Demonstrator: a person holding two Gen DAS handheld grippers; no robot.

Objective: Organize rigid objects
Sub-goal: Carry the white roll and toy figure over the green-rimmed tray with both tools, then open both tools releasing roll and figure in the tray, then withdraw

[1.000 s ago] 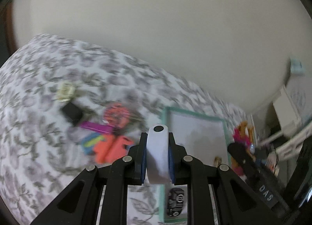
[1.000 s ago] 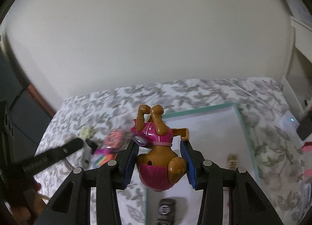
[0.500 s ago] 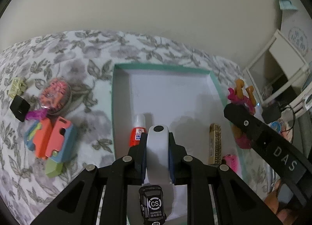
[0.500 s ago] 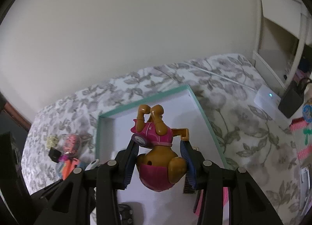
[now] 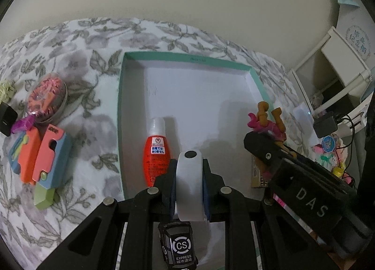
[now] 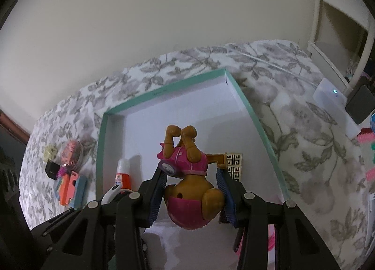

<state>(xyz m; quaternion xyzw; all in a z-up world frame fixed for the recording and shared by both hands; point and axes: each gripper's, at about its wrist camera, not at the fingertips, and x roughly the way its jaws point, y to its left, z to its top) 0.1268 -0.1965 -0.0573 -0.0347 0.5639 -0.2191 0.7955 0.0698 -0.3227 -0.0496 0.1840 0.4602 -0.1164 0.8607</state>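
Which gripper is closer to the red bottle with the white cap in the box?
Left. The left gripper sits right beside the red bottle; the right gripper is farther across the box.

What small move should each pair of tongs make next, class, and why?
Probably lower both a little, then release. The left tongs grip a white oval piece and the right tongs a brown-and-pink toy dog, both over the teal-rimmed box, which has bare floor beyond the red bottle.
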